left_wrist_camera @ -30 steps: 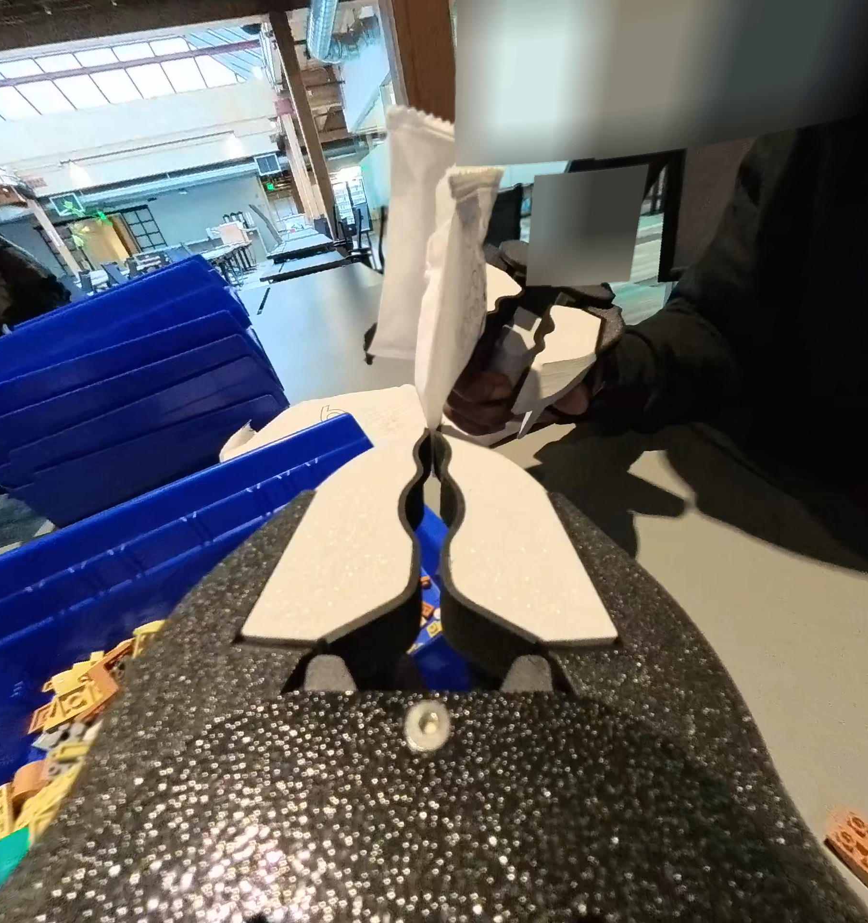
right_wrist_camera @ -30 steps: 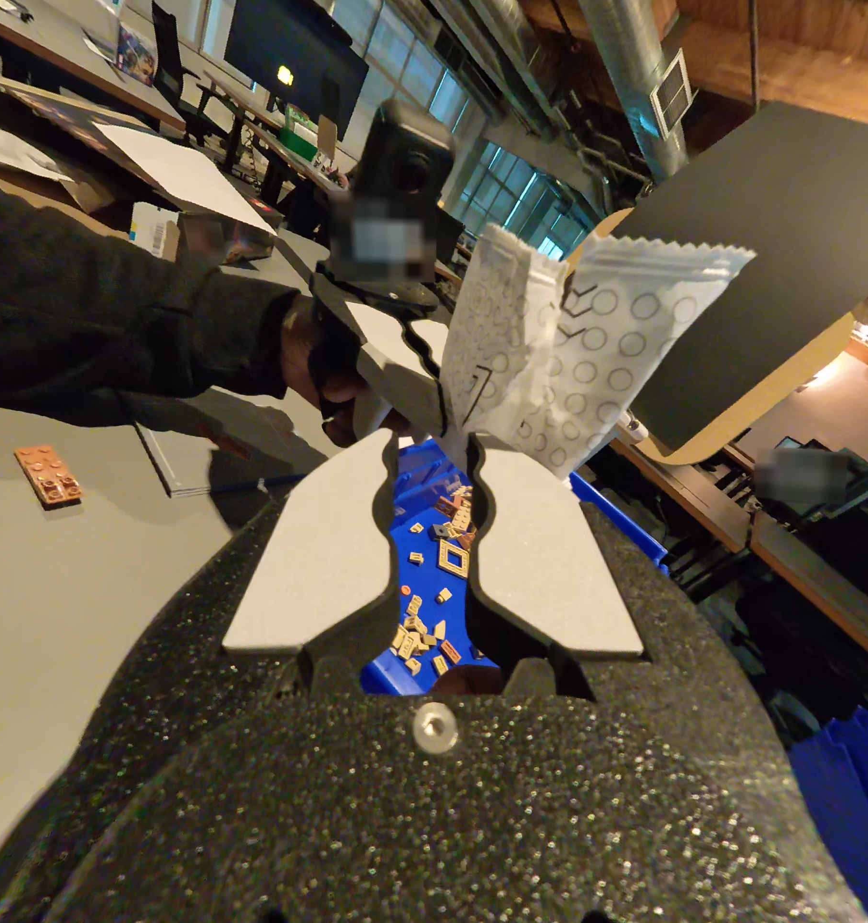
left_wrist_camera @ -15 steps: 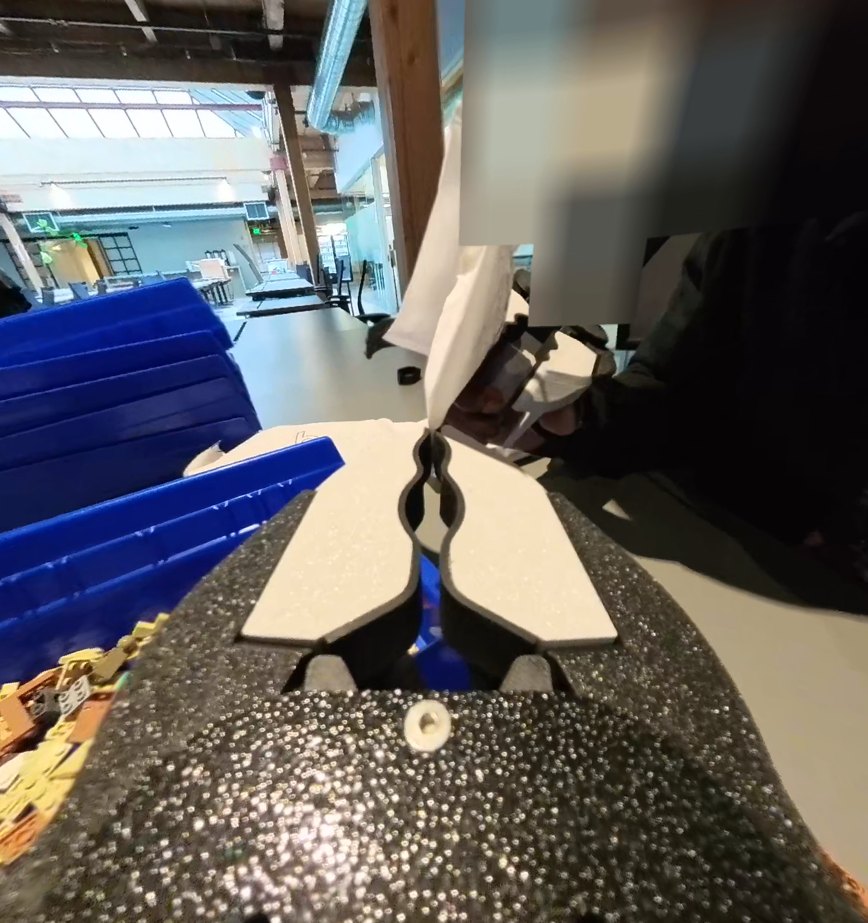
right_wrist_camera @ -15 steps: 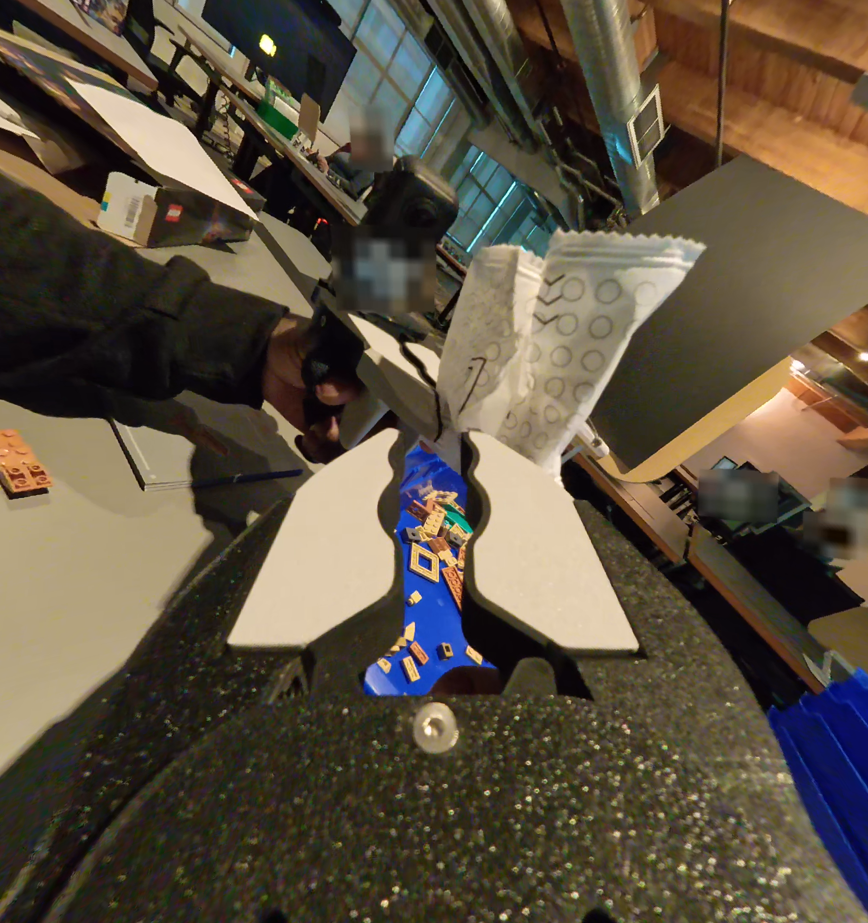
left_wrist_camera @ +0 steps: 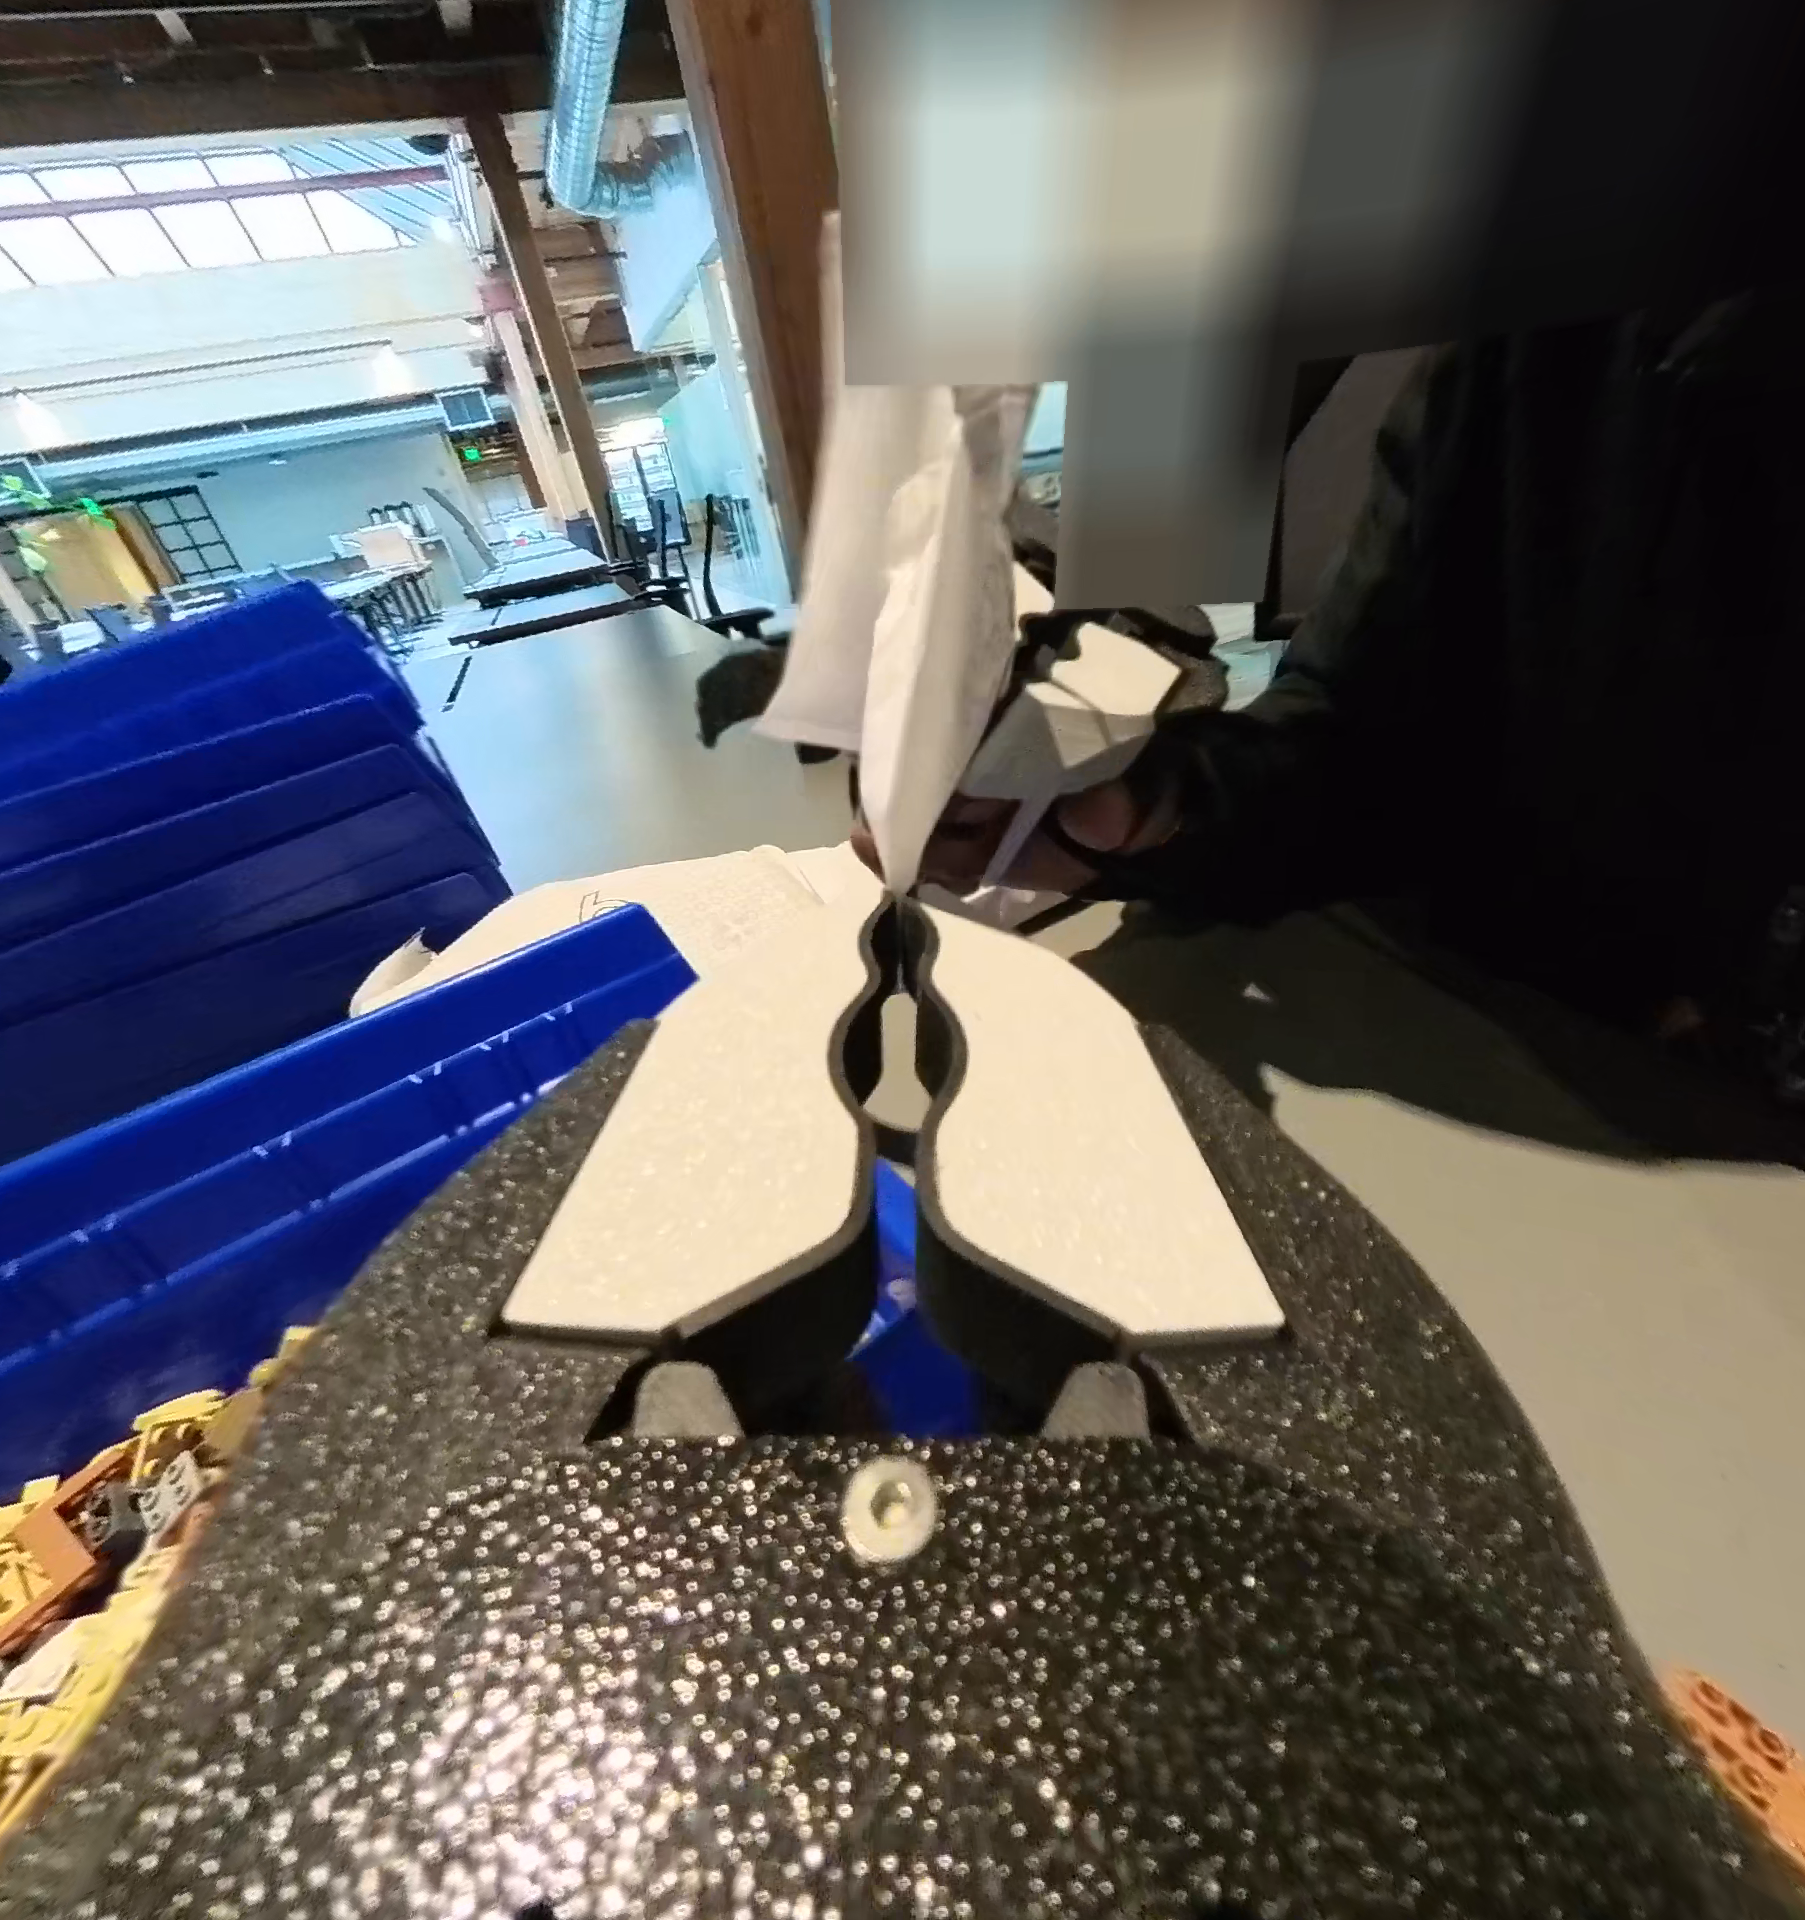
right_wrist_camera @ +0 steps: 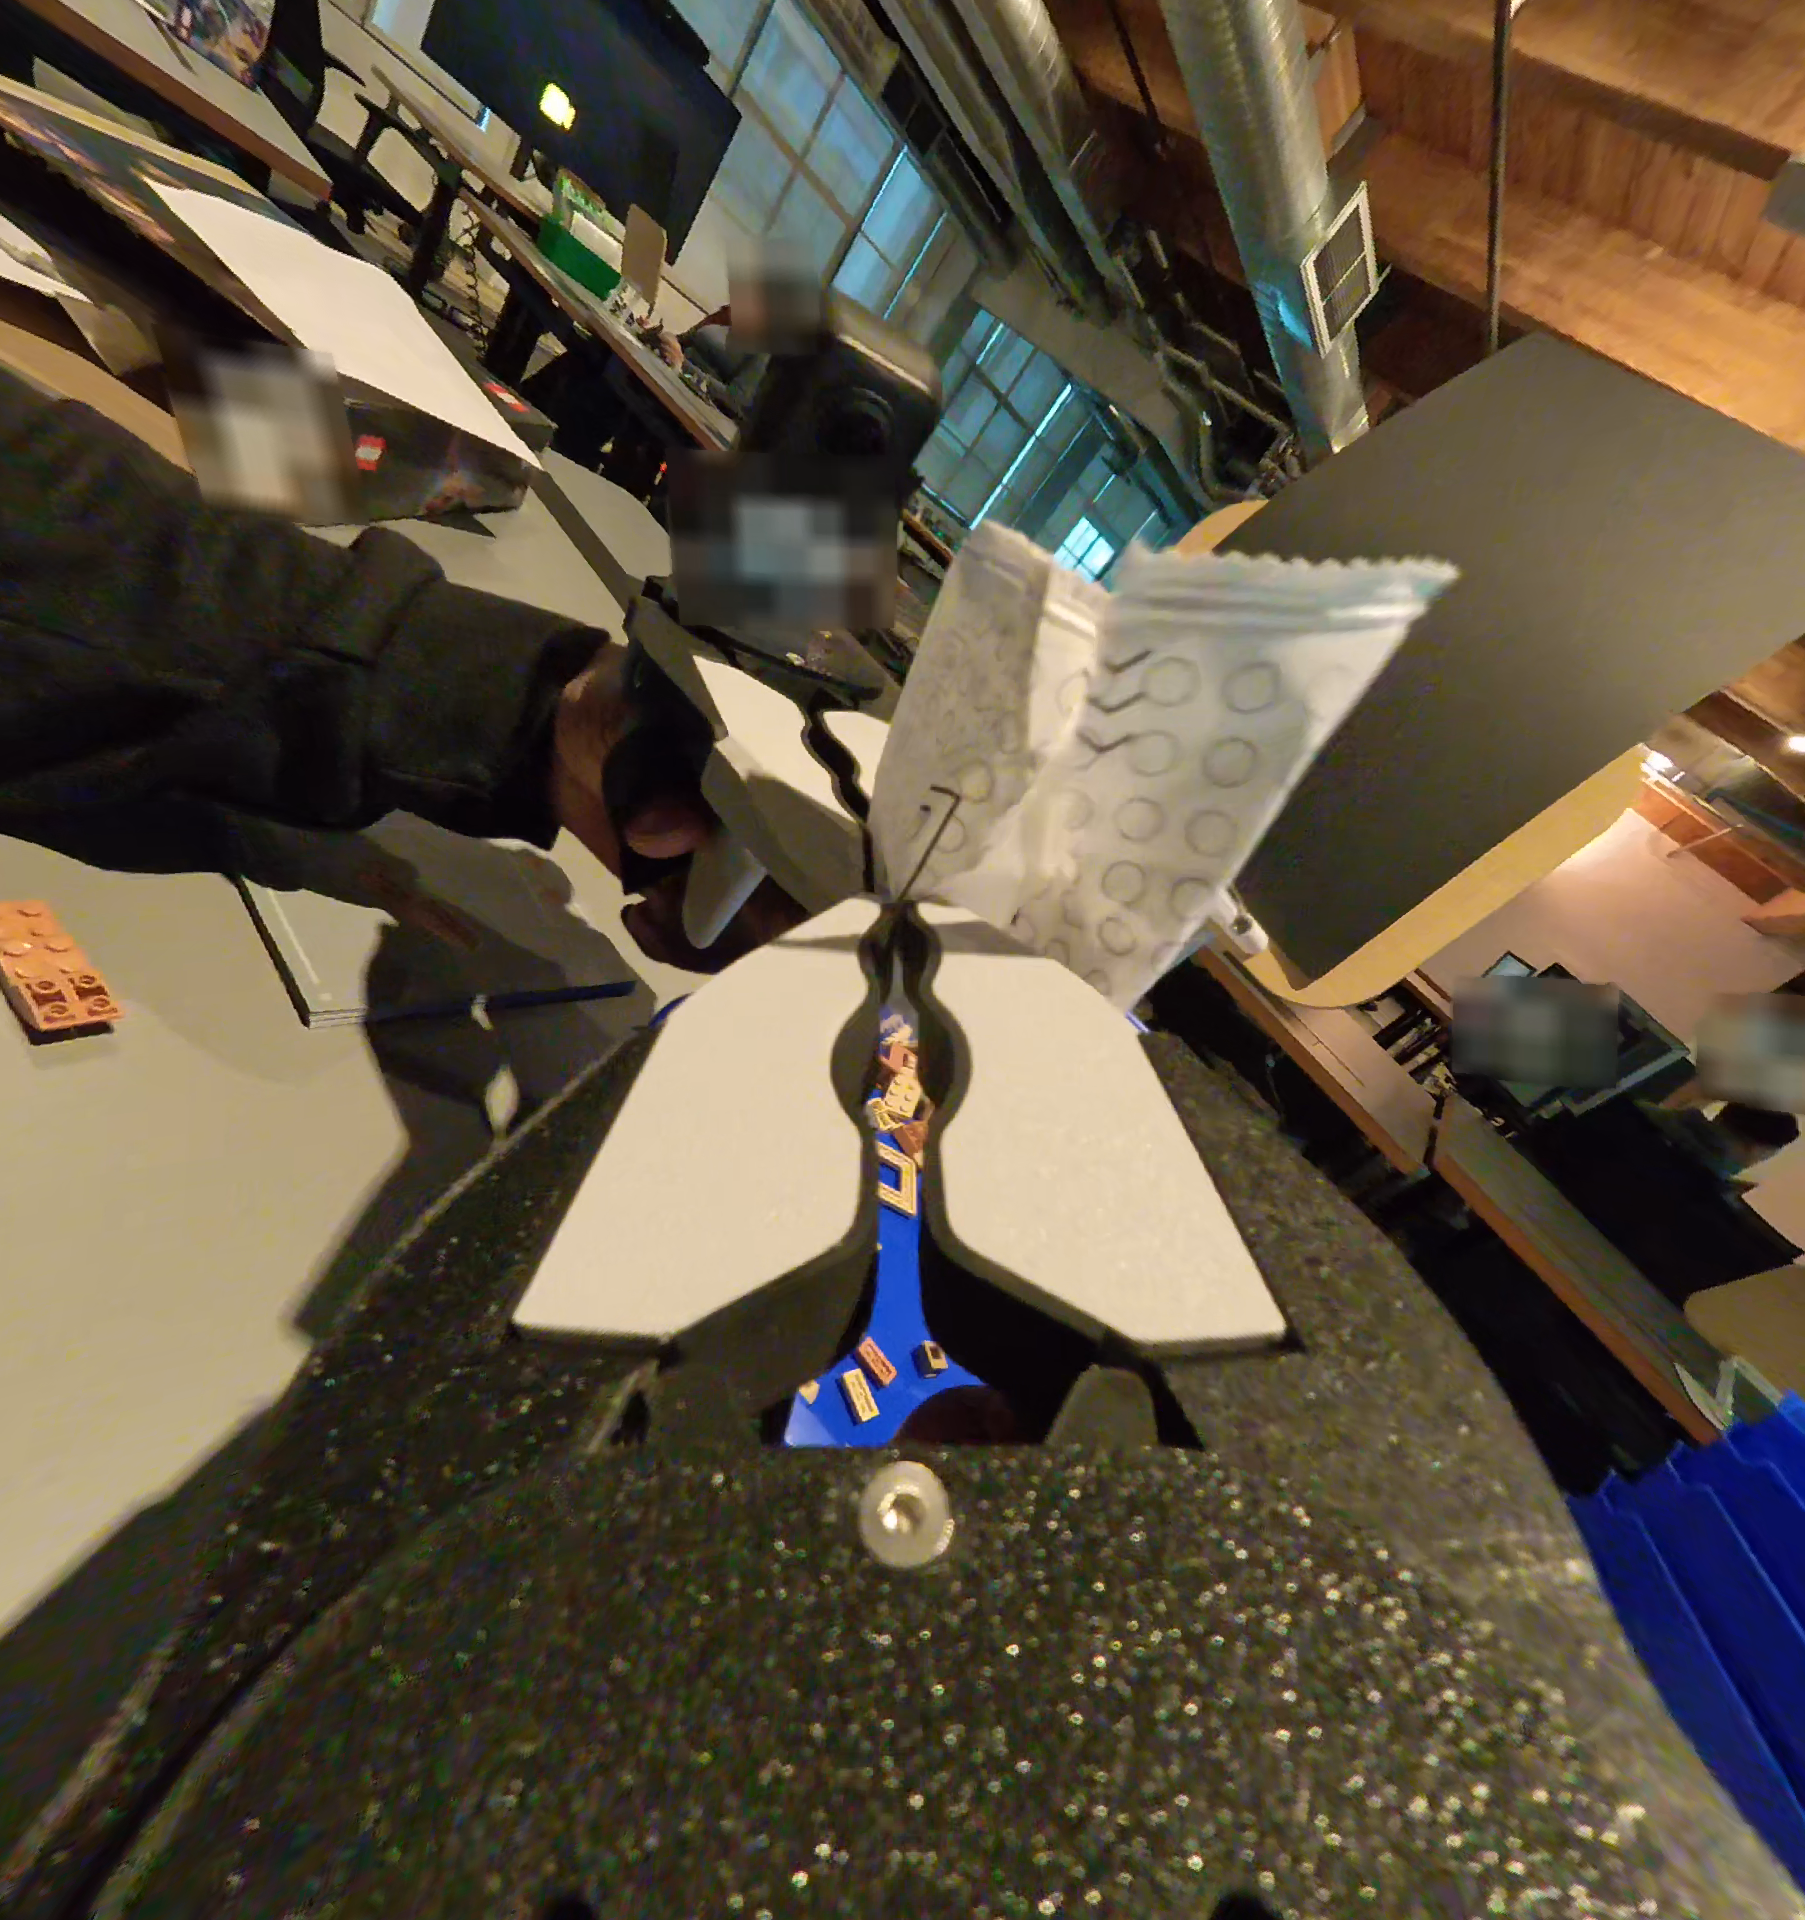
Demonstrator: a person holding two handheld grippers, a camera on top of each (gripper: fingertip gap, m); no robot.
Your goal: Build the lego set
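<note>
Lego's white printed paper bag (right_wrist_camera: 1116, 769) stands upright above your two tongs, left (left_wrist_camera: 898, 914) and right (right_wrist_camera: 893, 920), both pinching its bottom corner over the blue plastic bin (left_wrist_camera: 254, 1122).

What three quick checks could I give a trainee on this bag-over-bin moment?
1. True or false: both tools grip the white paper bag.
2. Which way does the bag's sealed zigzag end point? A) up B) down
3. Fill in: below the tools, loose lego pieces lie in a ____ bin.

Key:
1. True. The left tool and right tool are each shut on the bag's lower corner.
2. A
3. blue
</note>
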